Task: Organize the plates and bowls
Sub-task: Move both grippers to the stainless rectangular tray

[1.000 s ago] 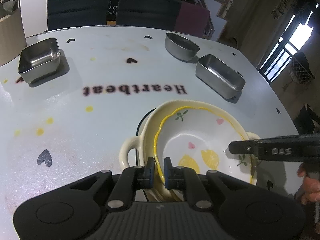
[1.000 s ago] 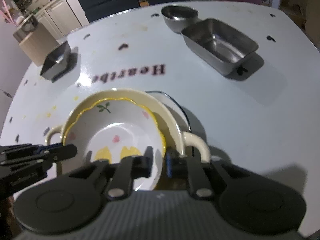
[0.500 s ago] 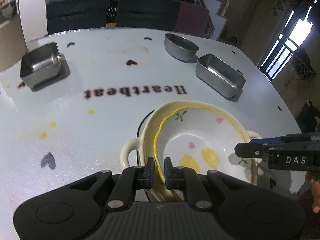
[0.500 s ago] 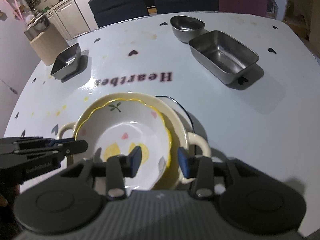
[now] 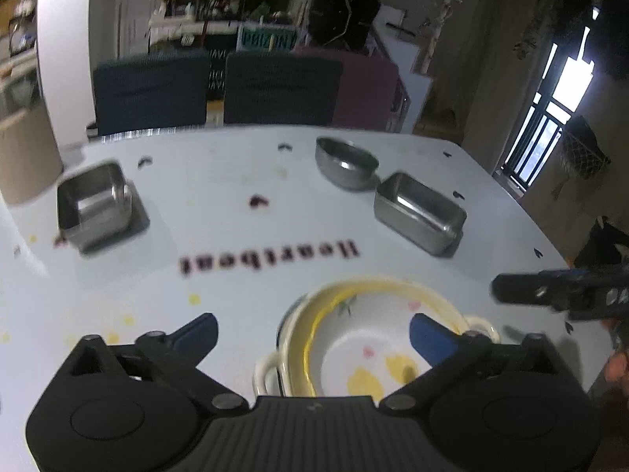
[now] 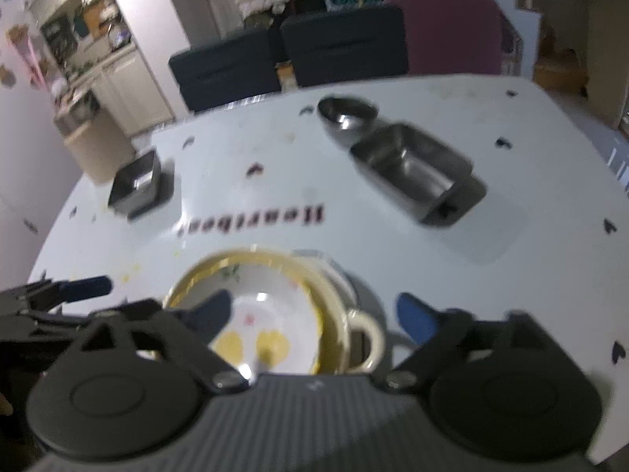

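Left gripper (image 5: 314,332) & right gripper (image 6: 314,312): fingers opening wide, nothing gripped, over the floral bowl (image 5: 369,338) nested in a cream handled bowl (image 6: 355,338) at near table (image 5: 243,295) edge. Farther: rect. steel tray (image 5: 418,212), round steel bowl (image 5: 346,161), square steel tin (image 5: 92,202) far left.

Right tongs (image 6: 312,314) opening above the flowered bowl (image 6: 267,314), nested in a handled cream dish (image 6: 354,338).
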`<state>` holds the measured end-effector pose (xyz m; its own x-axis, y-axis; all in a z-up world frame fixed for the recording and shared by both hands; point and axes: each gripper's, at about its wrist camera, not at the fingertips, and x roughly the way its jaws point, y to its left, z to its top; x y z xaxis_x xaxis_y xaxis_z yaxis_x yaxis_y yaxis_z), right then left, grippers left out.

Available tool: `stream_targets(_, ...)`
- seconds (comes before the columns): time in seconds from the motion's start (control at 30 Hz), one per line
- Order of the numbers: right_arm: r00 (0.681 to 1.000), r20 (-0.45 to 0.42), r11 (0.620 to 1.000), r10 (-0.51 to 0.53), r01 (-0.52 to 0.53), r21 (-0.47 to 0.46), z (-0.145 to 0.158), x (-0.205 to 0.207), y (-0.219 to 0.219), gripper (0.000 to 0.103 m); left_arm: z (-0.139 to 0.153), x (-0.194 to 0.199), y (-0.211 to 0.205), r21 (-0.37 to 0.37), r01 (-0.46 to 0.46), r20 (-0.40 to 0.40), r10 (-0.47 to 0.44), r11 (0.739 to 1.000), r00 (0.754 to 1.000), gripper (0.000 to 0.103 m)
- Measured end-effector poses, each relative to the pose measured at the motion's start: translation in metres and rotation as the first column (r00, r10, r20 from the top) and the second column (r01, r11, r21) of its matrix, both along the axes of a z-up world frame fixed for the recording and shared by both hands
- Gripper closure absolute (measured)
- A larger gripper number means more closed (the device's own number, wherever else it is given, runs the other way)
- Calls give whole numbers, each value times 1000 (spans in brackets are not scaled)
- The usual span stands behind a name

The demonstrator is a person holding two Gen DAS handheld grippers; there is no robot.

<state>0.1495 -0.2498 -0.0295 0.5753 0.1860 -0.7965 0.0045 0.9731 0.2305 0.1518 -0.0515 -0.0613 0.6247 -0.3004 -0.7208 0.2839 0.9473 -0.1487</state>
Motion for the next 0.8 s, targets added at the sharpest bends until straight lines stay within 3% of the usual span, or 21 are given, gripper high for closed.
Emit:
stream_targets(0.03, 1000, 14, 1000, -10, 10, -5, 5, 2, -4, 0, 3, 5, -2, 13, 6, 11, -6, 1000, 1000, 0)
stream_targets(0.2, 992, 71, 994, -100, 103, -40, 17, 22, -30, 0, 17, 36, -13, 34, 63, 82, -66, 997, 994, 0)
stream_targets(0.37, 977, 85, 980, -197, 198, -6, 7, 55, -66, 0, 19, 80, -31, 67, 120, 81, -125, 991, 989, 0)
stream_targets(0.57, 953, 25, 952, -301, 298, 72, -33, 90, -95, 0, 9, 135, -65, 84, 200, 58, -205, 976, 977, 0)
stream_targets(0.7, 919, -37, 910, -393, 394, 130, -55, 107, -104, 0, 2, 166, -92, 86, 243, 70, -249, 966, 966, 0)
stream_targets(0.8, 898, -65, 885, -434, 439, 158, -63, 116, -110, 6, -10, 186, -114, 93, 270, 64, -276, 958, 959, 0)
